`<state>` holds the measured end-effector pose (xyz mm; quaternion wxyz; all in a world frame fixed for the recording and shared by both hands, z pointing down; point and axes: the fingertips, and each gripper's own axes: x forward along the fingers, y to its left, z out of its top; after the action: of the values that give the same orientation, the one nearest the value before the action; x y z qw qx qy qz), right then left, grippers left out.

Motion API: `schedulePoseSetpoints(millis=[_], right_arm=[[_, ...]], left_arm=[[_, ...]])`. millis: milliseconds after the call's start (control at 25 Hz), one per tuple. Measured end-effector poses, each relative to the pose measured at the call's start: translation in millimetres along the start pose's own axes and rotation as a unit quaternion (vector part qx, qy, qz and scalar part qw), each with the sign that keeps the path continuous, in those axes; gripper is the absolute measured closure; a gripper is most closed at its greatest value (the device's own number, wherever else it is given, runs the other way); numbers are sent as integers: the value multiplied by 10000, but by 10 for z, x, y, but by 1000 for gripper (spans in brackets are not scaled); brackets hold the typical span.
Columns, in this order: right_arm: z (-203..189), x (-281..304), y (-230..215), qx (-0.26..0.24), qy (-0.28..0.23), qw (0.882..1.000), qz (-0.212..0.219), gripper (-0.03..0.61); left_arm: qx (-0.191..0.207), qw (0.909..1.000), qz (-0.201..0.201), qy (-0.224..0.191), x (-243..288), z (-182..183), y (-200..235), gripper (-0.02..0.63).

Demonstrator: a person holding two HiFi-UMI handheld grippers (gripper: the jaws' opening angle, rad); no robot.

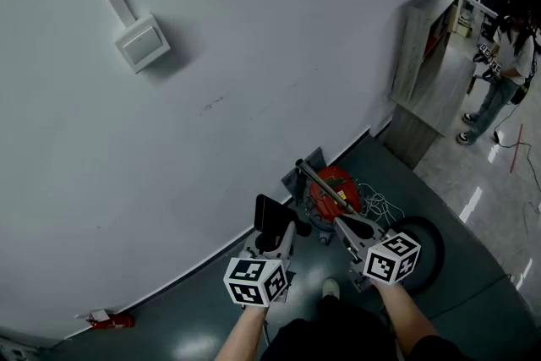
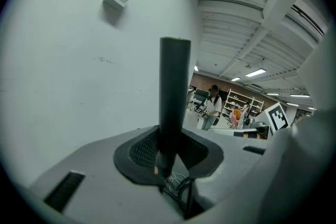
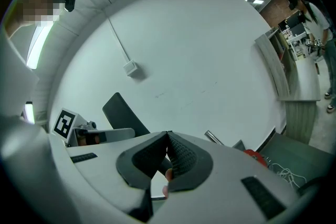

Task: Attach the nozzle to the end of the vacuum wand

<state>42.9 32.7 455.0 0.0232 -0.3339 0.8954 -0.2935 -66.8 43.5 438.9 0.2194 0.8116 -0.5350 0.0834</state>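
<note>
My left gripper (image 1: 275, 239) is shut on a black nozzle tube (image 1: 272, 220), which stands upright between its pads (image 2: 144, 152) and rises above them (image 2: 174, 86). My right gripper (image 1: 353, 229) is beside it on the right, its jaws shut pad to pad (image 3: 167, 157) with nothing seen between them. A metal vacuum wand (image 1: 325, 186) slants up from the red vacuum cleaner (image 1: 336, 182) just beyond the right gripper's tip. In the right gripper view, the wand's end (image 3: 212, 137) pokes out behind the jaw, and the nozzle (image 3: 123, 115) shows at left.
A white wall with a junction box (image 1: 142, 42) fills most of the view. White cord (image 1: 382, 203) lies by the vacuum, and a black round thing (image 1: 425, 243) sits under my right hand. A wooden cabinet (image 1: 431, 72) and a person (image 1: 503, 72) stand far right.
</note>
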Motion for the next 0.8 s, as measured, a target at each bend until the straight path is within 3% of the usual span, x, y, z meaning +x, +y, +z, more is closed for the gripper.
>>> schedulePoseSetpoints(millis=[800], right_arm=[[103,356,-429,223,224,9994,133,560]], left_arm=[[-144,9993,338,-84,413,194,255,526]])
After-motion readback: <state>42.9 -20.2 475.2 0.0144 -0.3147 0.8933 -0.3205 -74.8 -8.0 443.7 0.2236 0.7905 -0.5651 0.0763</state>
